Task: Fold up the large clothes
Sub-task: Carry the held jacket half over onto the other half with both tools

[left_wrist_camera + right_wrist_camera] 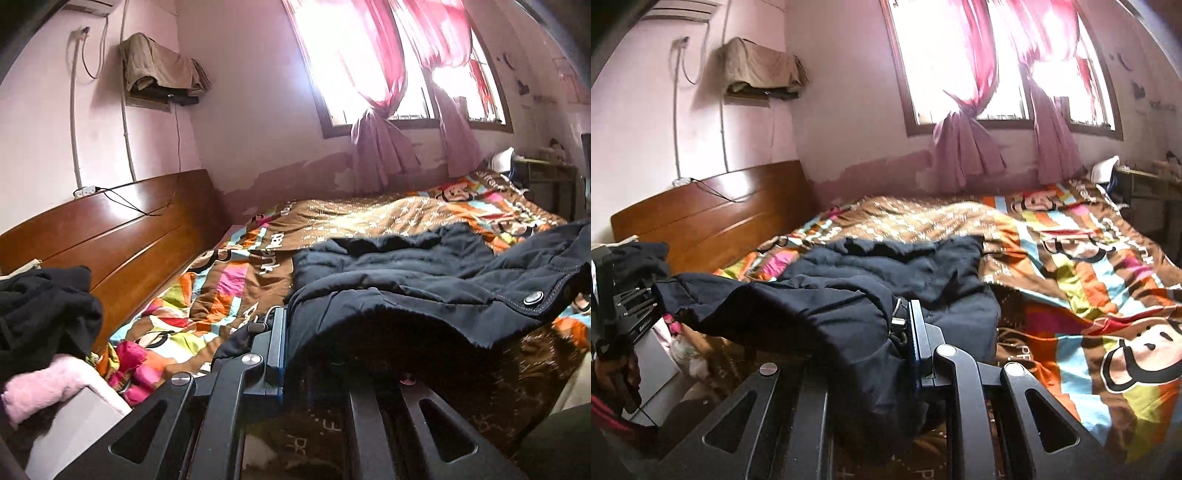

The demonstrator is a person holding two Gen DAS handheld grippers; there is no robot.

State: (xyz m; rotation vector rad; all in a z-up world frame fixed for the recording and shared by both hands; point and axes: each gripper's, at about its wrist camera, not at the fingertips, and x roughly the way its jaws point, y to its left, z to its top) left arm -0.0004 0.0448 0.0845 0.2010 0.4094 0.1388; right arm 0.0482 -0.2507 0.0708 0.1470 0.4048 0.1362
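A dark navy padded jacket (424, 273) lies across the patterned bedspread, its near hem lifted off the bed. My left gripper (291, 325) is shut on the jacket's near left edge; only its left finger (275, 343) shows, the other is under the cloth. My right gripper (905, 332) is shut on the jacket (849, 295) at its near right edge; its right finger (918, 343) shows beside the fabric. The left gripper (631, 306) also shows in the right wrist view, holding the stretched hem. A snap button (533, 297) sits on the jacket's front edge.
The bed has a colourful monkey-print quilt (1089, 295) and a wooden headboard (110, 232) on the left. A pile of black and pink clothes (40, 332) lies at the near left. A window with pink curtains (373, 92) is behind the bed. A desk (546, 173) stands far right.
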